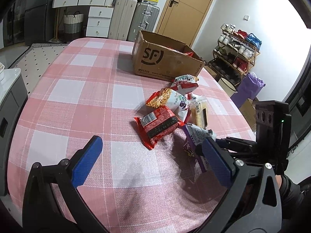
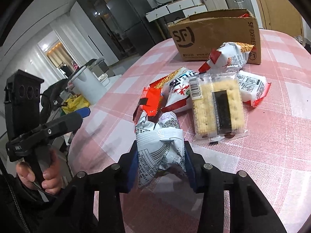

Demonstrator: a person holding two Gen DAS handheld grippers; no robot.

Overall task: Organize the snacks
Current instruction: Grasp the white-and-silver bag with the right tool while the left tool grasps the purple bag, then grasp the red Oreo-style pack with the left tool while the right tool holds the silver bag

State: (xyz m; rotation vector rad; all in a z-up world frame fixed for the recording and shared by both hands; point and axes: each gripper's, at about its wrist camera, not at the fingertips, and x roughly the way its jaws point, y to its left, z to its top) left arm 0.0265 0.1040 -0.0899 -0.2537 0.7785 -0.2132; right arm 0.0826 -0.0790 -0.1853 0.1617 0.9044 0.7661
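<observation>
Your right gripper (image 2: 160,155) pinches the white-and-purple snack packet (image 2: 159,145), pads creasing it. Cracker pack (image 2: 217,106) just ahead-right on the bench (image 2: 272,145). Left gripper (image 1: 151,155) wide, empty.

It was a lived-in home, a room used for both eating and storage. A desk (image 1: 77,89) under a pink-and-white checked cloth stood in the middle. On the far side, hard-shell suitcases (image 1: 134,19) were lined against the wall beside white drawers (image 1: 99,21) and a woven laundry basket (image 1: 72,24). To the right of a wooden door (image 1: 186,7), a shoe rack (image 1: 236,52) was crowded with sneakers. A tall dark fridge (image 2: 124,13) stood off to the left.
</observation>
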